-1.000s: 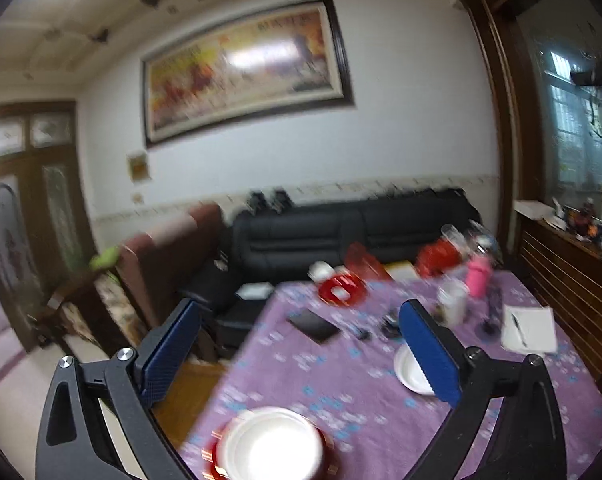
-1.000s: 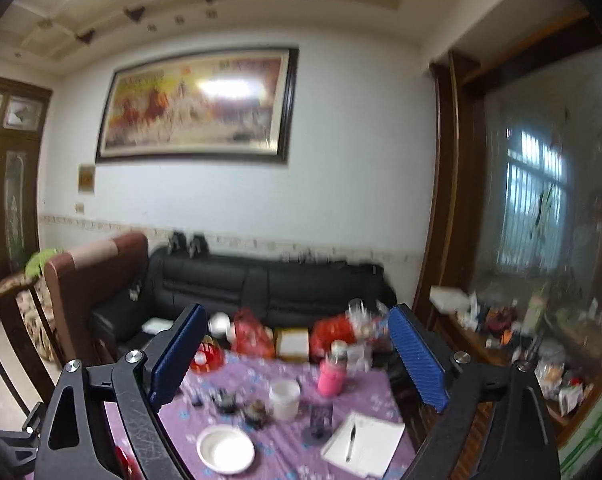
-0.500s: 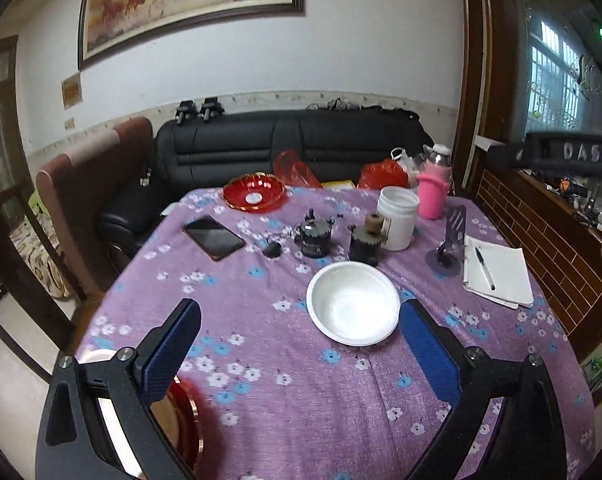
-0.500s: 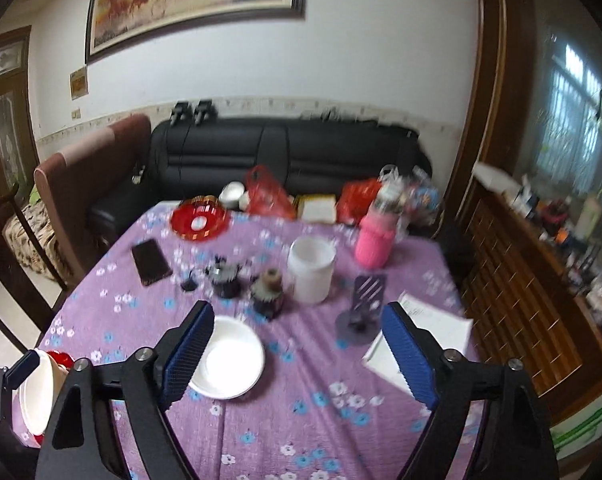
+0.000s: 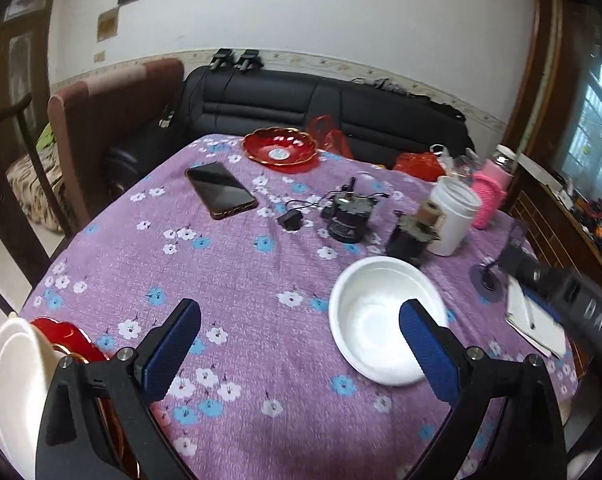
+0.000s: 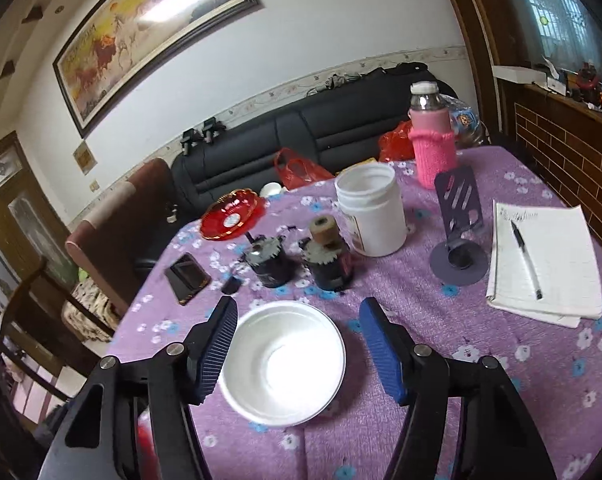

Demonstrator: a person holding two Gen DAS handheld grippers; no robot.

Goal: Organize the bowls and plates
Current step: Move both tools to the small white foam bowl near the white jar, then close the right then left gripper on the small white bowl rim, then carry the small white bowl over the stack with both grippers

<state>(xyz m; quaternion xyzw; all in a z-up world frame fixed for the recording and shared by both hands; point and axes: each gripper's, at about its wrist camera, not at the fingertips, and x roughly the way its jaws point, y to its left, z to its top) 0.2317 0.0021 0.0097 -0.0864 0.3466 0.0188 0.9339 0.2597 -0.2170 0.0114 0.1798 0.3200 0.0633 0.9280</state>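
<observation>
Lying between the right gripper (image 6: 297,344)'s closing jaws: white bowl (image 6: 285,364).

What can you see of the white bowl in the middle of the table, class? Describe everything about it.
The white bowl is round, plain and shallow, with a smooth matte look like foam or plastic. It sits upright and empty on the purple flowered tablecloth, just in front of two dark canisters. The right gripper frames it between open jaws that have been closing; nothing touches it but the cloth.

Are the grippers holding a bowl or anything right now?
No. The right gripper, whose jaws have just been closing, only frames the white round bowl. The left gripper is empty over the purple flowered tablecloth.
</observation>
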